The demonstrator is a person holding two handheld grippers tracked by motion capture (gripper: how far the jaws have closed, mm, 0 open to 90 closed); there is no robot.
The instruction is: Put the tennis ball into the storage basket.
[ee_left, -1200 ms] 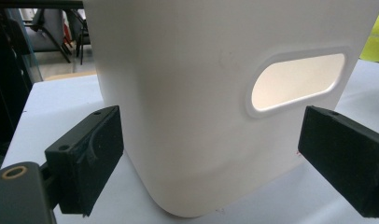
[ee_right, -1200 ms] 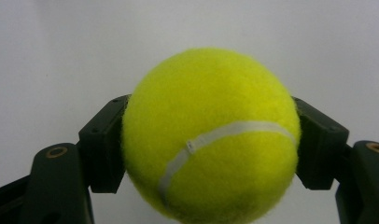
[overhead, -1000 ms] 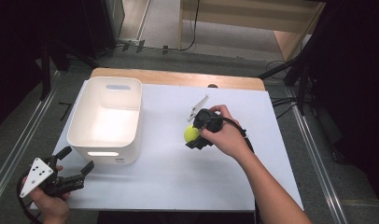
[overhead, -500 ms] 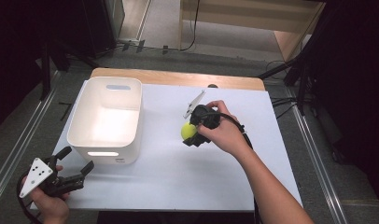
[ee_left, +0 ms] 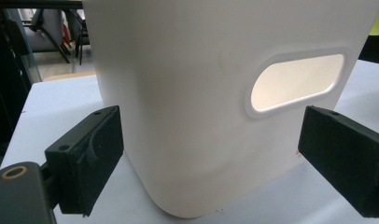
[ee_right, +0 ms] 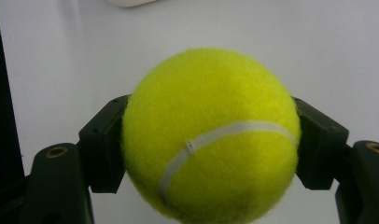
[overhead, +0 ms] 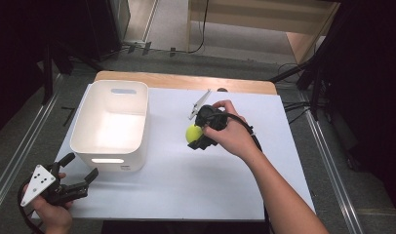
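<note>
Over the last second the right claw (overhead: 198, 136), clamped on the ball (overhead: 192, 132), has edged toward nine o'clock across the desk (overhead: 186, 185), nearer the bin (overhead: 113, 124); a drop-in looks likely. The left claw (overhead: 76, 183) has stayed gaping, empty, at the bin's six o'clock.

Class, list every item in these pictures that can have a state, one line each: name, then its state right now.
Tennis ball: clamped between the right gripper's jaws.
Right gripper: shut on the ball, over the table.
Left gripper: open, holding nothing, jaws facing the bin's handle side.
White bin: upright on the table, open-topped, looks empty.
Table: covered in white.
</note>
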